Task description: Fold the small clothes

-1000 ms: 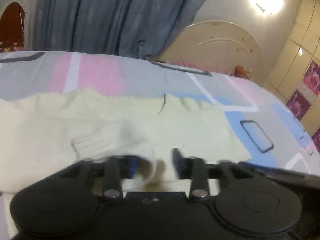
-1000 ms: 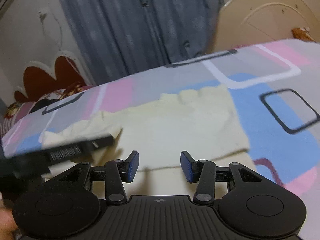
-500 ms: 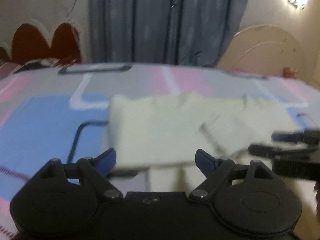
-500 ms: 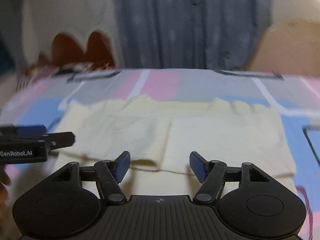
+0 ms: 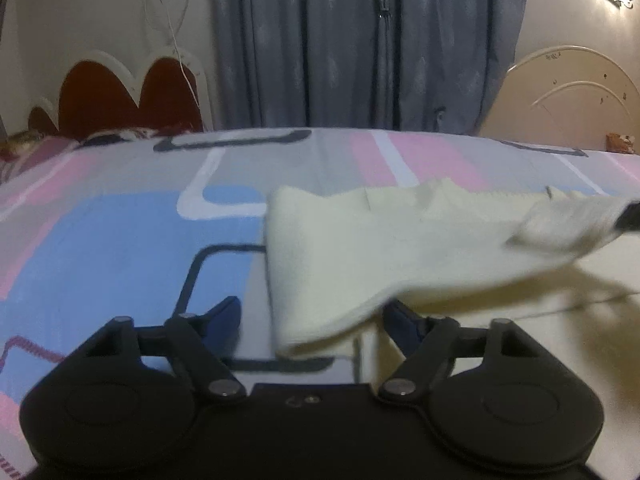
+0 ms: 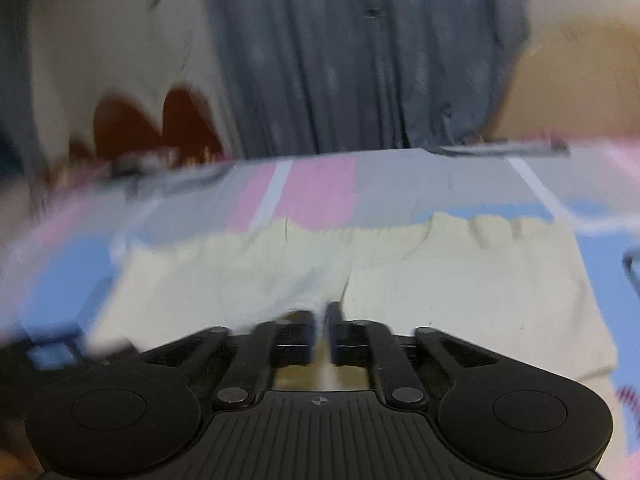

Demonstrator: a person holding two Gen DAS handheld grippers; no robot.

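Sweater (image 5: 352, 256): cream, on the bed (image 5: 120, 240)
Right hand-held gripper (image 6: 320, 322): just closed, pinching sweater fabric
Left hand-held gripper (image 5: 316, 314): apart, narrowing, sweater's lifted edge between, unpinched

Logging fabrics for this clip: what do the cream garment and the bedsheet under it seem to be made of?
Garment: looks like soft knitted yarn, matte; a ribbed, wavy edge shows along its far side. Bedsheet: probably smooth woven cotton or a blend, matte, with flat printed blocks in pink, blue and grey.

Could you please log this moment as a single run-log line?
stage: folding | right gripper: shut on cream sweater, sleeve lifted | left gripper: open, fingers astride sweater's edge | surface: patterned bedsheet
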